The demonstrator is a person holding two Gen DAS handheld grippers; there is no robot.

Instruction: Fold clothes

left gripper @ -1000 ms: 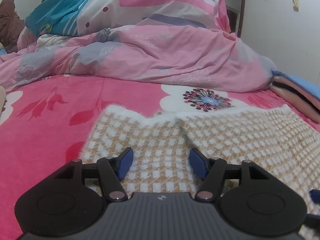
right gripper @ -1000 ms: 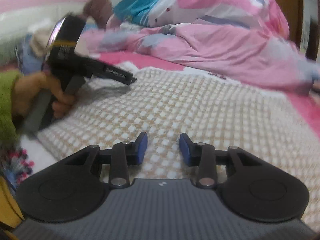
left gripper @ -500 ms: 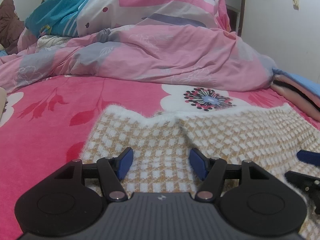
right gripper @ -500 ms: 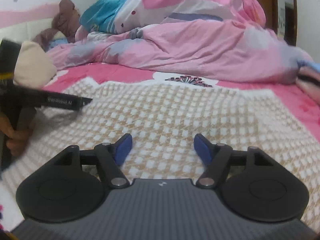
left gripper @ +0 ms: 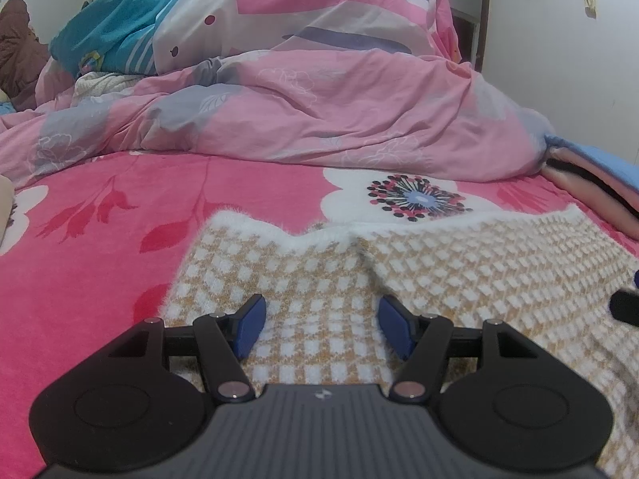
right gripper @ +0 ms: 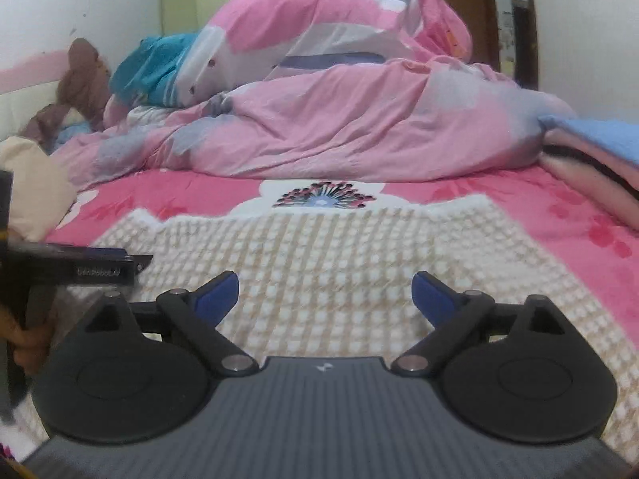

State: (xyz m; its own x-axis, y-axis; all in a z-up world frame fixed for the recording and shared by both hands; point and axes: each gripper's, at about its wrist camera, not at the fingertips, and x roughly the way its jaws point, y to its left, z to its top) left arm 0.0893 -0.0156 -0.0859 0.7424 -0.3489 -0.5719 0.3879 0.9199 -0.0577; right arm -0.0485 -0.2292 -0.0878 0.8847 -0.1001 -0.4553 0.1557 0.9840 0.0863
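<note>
My left gripper [left gripper: 319,329] stands spread and my right gripper [right gripper: 325,297] is opening, both empty over the soft, limp, fuzzy checked knit [left gripper: 459,271], best pinched at its white edge [left gripper: 255,221] at mid-frame.

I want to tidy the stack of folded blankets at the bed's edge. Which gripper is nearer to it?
Right. The right gripper, jaws opening over the checked sweater, is on the side of the folded blankets. The left gripper sits beyond it, farther away.
</note>
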